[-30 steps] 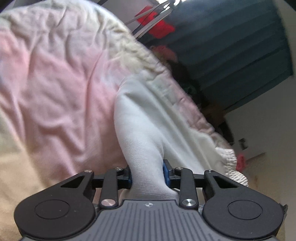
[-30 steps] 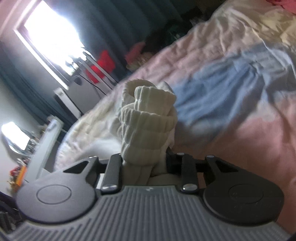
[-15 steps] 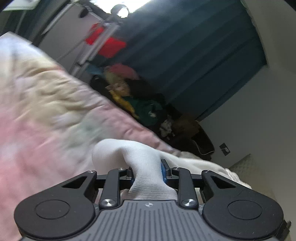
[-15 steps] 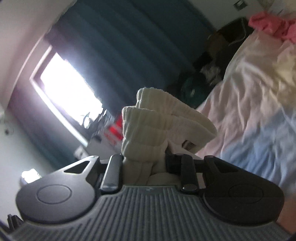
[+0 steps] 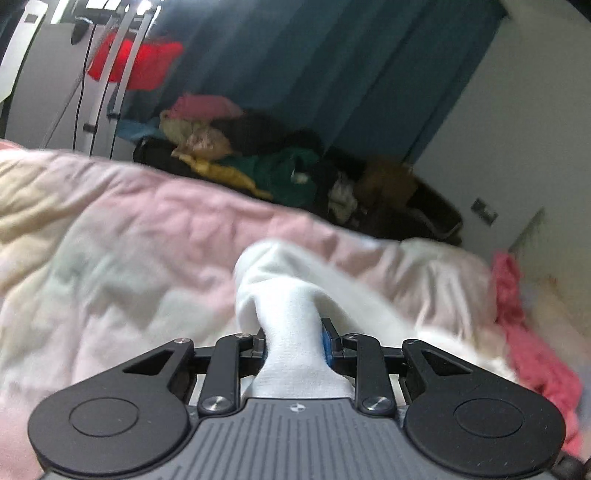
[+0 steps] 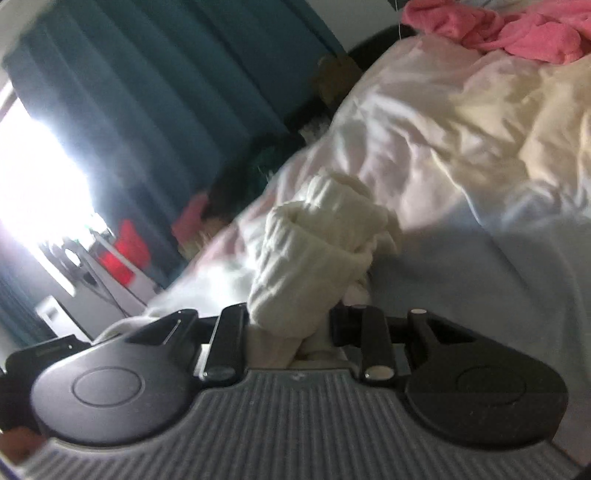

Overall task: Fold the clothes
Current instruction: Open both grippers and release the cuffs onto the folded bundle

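A white sock is pinched between the jaws of my left gripper, which is shut on its smooth foot part; the cloth bunches up ahead of the fingers over the bed. My right gripper is shut on the ribbed cream cuff end of the sock, which folds over in a thick roll above the fingers. Both views are blurred. The fingertips of both grippers are hidden by the cloth.
A pastel pink, cream and pale blue quilt covers the bed. Pink clothes lie at its far side, also a pink garment. A pile of clothes sits before dark teal curtains. A bright window glares.
Both grippers have swung across the bed with the sock still held. The left view rolled level and now faces the clothes pile; the right view turned from the window toward the bed.
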`<state>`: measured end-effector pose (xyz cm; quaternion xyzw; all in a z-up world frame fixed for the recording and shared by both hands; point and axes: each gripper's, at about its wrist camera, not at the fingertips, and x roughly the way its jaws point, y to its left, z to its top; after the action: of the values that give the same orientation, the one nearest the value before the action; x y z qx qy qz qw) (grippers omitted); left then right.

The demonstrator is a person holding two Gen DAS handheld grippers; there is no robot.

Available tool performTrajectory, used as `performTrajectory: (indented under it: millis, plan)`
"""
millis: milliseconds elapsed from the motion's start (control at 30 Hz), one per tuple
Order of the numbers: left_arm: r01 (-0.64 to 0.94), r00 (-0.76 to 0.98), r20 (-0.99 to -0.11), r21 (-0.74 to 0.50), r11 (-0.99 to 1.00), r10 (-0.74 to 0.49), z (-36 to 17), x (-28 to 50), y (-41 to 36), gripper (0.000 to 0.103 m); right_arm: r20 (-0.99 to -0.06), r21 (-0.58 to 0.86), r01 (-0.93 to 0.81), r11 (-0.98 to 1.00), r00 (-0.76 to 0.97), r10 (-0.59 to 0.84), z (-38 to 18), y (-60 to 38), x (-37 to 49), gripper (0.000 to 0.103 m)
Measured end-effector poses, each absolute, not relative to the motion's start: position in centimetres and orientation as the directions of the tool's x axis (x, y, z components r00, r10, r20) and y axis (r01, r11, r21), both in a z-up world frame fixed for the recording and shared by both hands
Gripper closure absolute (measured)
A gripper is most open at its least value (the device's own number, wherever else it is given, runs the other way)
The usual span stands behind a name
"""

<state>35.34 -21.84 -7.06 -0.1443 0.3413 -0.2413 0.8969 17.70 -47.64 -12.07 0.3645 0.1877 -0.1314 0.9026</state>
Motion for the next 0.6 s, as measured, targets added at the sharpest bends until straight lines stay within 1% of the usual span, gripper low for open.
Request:
performTrajectory:
  millis: [133, 267, 300, 333, 400, 500, 600]
  plan:
    - [0.343, 0.606, -0.598, -0.398, 0.851, -0.524, -9.2, 34.2, -19.6, 0.076, -0.522, 0.678, 0.455, 0.578, 0.851, -0.058, -13.9, -47.1, 16.3, 0.069]
    - [0.348, 0.606, -0.627, -0.345, 0.872, -0.49, -8.7, 32.6, -18.9, 0.072, -0.546, 0.733, 0.498, 0.463, 0.837, -0.037, -15.1, -46.9, 14.8, 0.064]
    - [0.349, 0.612, -0.631, -0.326, 0.879, -0.477, -8.4, 32.2, -18.9, 0.069, -0.547, 0.738, 0.5, 0.454, 0.837, -0.033, -15.0, -46.8, 14.6, 0.063]
    - [0.35, 0.617, -0.635, -0.306, 0.885, -0.464, -8.0, 31.8, -18.9, 0.063, -0.556, 0.729, 0.508, 0.46, 0.83, -0.036, -14.6, -46.6, 14.2, 0.063]
    - [0.355, 0.628, -0.643, -0.264, 0.897, -0.439, -6.8, 30.4, -18.9, 0.061, -0.576, 0.699, 0.523, 0.488, 0.816, -0.051, -13.5, -46.1, 13.2, 0.063]
    - [0.379, 0.636, -0.64, -0.228, 0.897, -0.431, -4.7, 28.0, -18.1, 0.049, -0.595, 0.63, 0.537, 0.561, 0.798, -0.095, -11.1, -45.0, 11.1, 0.062]
    - [0.408, 0.647, -0.625, -0.199, 0.891, -0.436, -2.3, 25.3, -17.4, 0.04, -0.575, 0.567, 0.512, 0.646, 0.807, -0.135, -8.2, -43.2, 8.5, 0.062]
